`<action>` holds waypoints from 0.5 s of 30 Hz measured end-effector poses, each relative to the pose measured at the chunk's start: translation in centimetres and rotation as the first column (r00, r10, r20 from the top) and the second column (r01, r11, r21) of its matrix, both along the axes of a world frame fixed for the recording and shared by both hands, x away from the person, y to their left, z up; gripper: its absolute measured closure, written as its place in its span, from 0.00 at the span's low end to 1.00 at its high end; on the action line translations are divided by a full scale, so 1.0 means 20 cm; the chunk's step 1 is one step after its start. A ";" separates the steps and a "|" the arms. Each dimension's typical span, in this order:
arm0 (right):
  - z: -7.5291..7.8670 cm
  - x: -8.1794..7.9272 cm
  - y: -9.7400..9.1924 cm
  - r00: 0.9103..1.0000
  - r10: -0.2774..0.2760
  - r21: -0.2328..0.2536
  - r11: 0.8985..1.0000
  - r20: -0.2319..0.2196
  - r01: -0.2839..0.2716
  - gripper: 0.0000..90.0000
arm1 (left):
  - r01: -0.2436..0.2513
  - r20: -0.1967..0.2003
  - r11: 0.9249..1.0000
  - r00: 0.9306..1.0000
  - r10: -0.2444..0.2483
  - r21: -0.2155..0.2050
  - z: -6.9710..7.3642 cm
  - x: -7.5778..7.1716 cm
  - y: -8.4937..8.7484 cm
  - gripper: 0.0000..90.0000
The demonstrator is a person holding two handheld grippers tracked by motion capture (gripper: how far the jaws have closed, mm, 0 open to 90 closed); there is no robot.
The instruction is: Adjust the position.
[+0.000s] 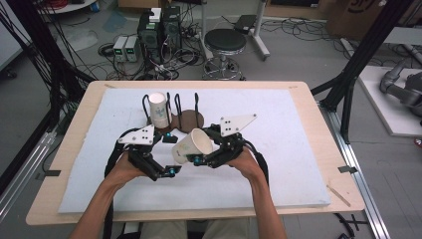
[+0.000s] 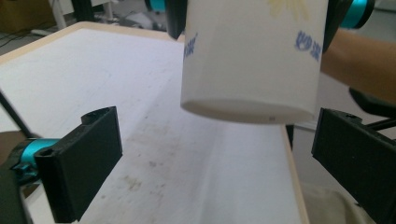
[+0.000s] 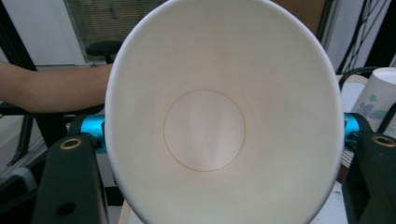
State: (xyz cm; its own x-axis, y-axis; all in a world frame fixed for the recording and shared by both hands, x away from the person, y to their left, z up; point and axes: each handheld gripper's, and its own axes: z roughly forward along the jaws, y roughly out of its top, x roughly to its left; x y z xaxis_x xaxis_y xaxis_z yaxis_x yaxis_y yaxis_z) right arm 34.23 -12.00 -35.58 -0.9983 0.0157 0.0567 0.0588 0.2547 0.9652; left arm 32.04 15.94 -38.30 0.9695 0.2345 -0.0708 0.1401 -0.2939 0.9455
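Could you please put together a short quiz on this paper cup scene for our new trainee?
1. Which gripper holds the tilted paper cup?
2. True or false: the left gripper has its jaws open.
3. Where is the second cup: A, in the wire rack; B, on the floor?

Key: 1, the right gripper. 2, true. 3, A.

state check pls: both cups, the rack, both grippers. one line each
held paper cup: lifted off the table, tipped on its side, empty, clamped across its wall
cup in rack: sitting in the rack's left slot, not gripped
wire rack: on the white mat, other slots empty
right gripper: shut on the held paper cup
left gripper: open, nothing between its jaws, just below the held cup's base
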 end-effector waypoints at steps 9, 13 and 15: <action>0.00 0.01 0.00 0.997 -0.082 -0.081 0.993 0.009 0.083 0.32 | -0.134 0.001 0.988 0.991 0.135 0.077 -0.05 -0.01 0.10 0.02; 0.00 0.01 -0.01 0.993 -0.122 -0.122 0.985 0.009 0.122 0.32 | -0.221 0.023 0.973 0.975 0.220 0.067 -0.09 -0.02 0.15 0.02; 0.00 0.02 -0.01 0.989 -0.147 -0.146 0.978 0.006 0.146 0.32 | -0.261 0.032 0.964 0.965 0.259 0.051 -0.12 -0.02 0.18 0.02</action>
